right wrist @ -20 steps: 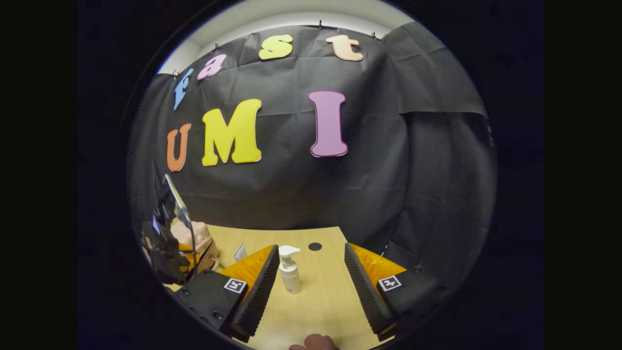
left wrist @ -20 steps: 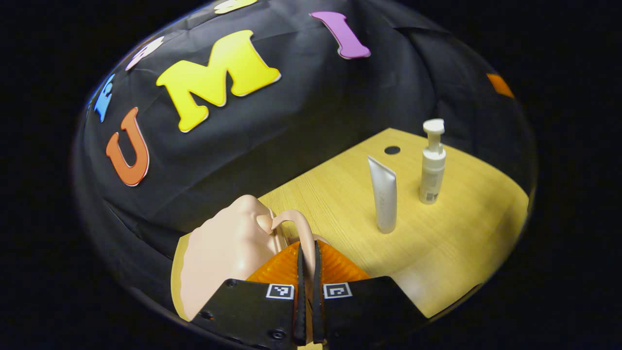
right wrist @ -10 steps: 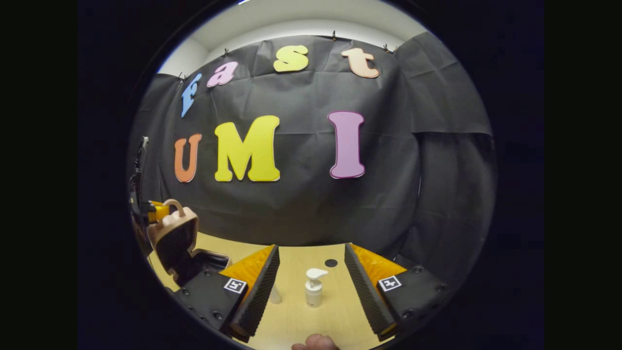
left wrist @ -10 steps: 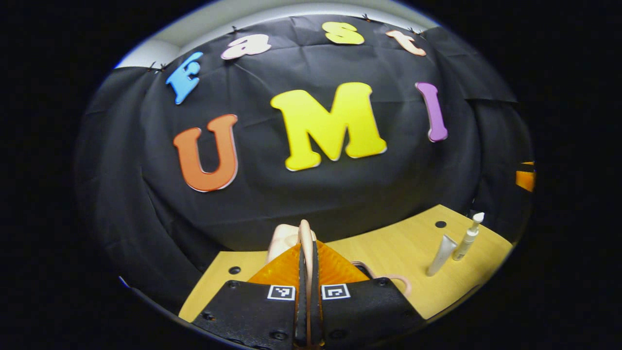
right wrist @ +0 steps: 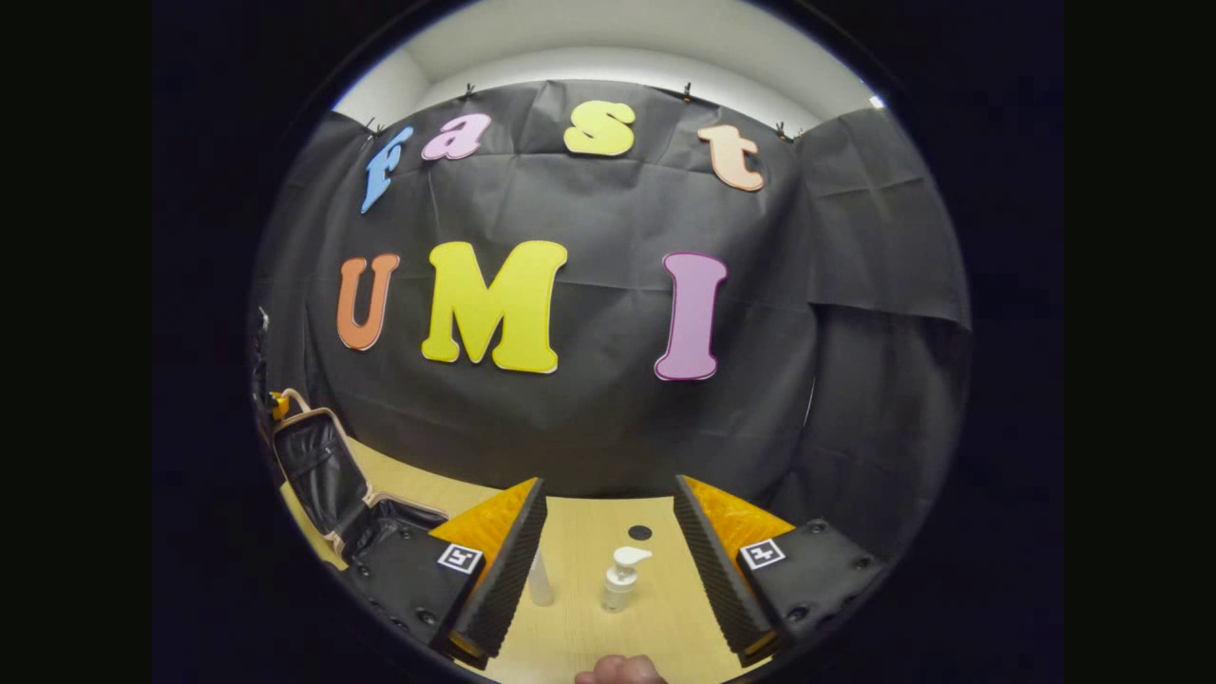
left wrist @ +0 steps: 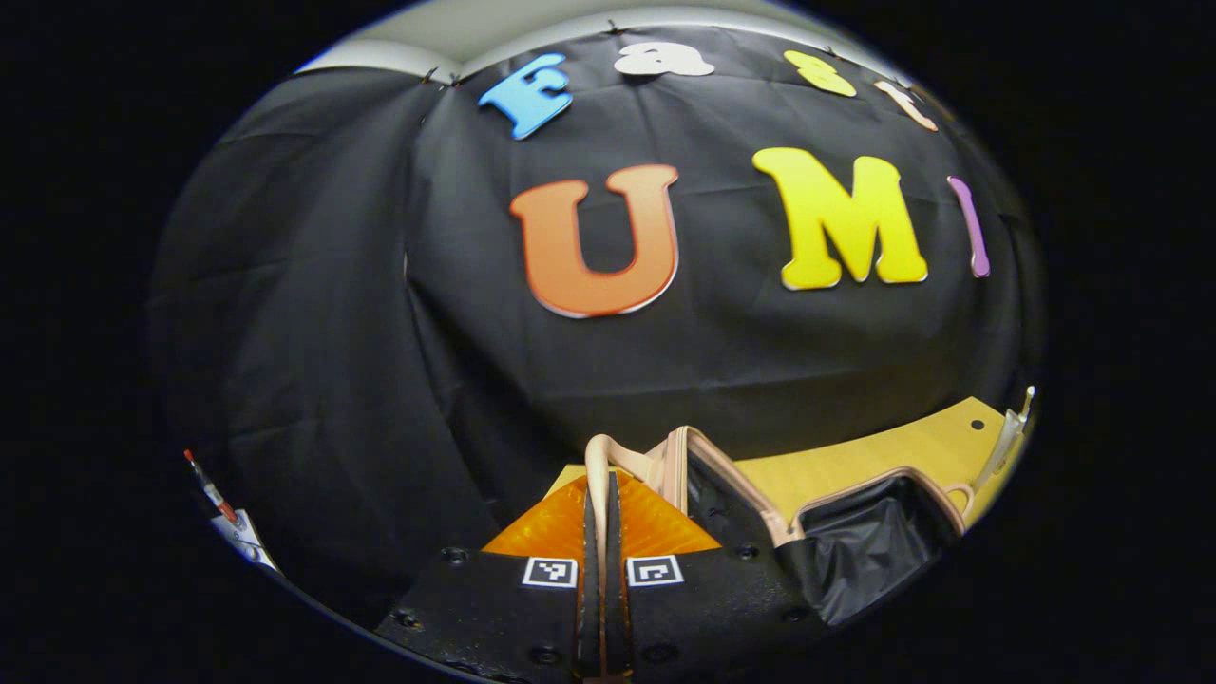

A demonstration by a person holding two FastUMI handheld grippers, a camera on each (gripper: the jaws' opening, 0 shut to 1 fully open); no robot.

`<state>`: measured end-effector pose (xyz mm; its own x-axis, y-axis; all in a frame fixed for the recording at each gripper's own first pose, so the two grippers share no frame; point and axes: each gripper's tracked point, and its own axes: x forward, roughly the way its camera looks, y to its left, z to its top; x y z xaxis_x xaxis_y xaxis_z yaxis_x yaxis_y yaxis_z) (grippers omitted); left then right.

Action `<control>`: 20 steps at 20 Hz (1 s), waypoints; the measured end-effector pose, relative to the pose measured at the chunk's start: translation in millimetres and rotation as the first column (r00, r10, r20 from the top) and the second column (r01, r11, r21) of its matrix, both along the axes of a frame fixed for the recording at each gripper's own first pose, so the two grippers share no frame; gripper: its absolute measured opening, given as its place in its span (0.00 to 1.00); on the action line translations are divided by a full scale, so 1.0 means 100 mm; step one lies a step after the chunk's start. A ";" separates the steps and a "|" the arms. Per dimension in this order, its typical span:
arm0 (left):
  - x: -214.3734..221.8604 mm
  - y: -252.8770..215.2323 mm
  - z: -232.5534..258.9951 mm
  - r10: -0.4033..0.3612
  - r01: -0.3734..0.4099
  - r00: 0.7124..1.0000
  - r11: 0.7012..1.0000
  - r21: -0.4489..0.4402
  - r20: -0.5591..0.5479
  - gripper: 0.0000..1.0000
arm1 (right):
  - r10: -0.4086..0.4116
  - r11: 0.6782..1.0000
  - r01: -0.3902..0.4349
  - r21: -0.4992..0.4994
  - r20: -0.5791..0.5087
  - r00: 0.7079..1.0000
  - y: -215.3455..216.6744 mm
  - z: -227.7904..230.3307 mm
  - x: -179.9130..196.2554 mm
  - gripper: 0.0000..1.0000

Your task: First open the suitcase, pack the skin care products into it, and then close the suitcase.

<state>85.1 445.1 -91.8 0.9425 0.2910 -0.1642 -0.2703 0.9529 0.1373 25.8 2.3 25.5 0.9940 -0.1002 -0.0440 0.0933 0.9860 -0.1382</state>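
Now left gripper (left wrist: pixel 600 494) pinching suitcase lid handle (left wrist: pixel 597 456), lid (right wrist: pixel 309 454) swinging up past upright versus half a second ago. Right gripper (right wrist: pixel 608 532) hanging spread over pump bottle (right wrist: pixel 619 578) and tube (right wrist: pixel 540 581) on table (right wrist: pixel 655 617). Risk: handle slipping, lid dropping onto base (left wrist: pixel 869 532).

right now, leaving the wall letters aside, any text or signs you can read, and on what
Pump bottle: any print is too small to read.
Tube: too small and half hidden to read.
Suitcase: no text seen.
Left gripper, shut on the handle: square code markers, no words.
Right gripper, open: square code tags, no words.
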 end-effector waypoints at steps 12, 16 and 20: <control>0.19 0.61 -1.88 -0.004 -0.089 0.961 0.942 -0.323 -0.277 0.07 | 0.064 0.993 -0.074 -0.091 -0.107 0.992 0.61 -0.30 0.12 0.79; 0.13 0.69 -1.88 0.057 -0.155 0.956 0.930 -0.333 -0.287 0.33 | 0.089 0.992 -0.098 -0.075 -0.106 0.990 0.65 -0.32 0.14 0.80; 0.00 0.52 -1.52 0.097 -0.170 0.962 0.944 -0.283 -0.254 0.54 | 0.088 0.995 -0.093 -0.037 -0.107 0.990 0.53 -0.37 0.14 0.79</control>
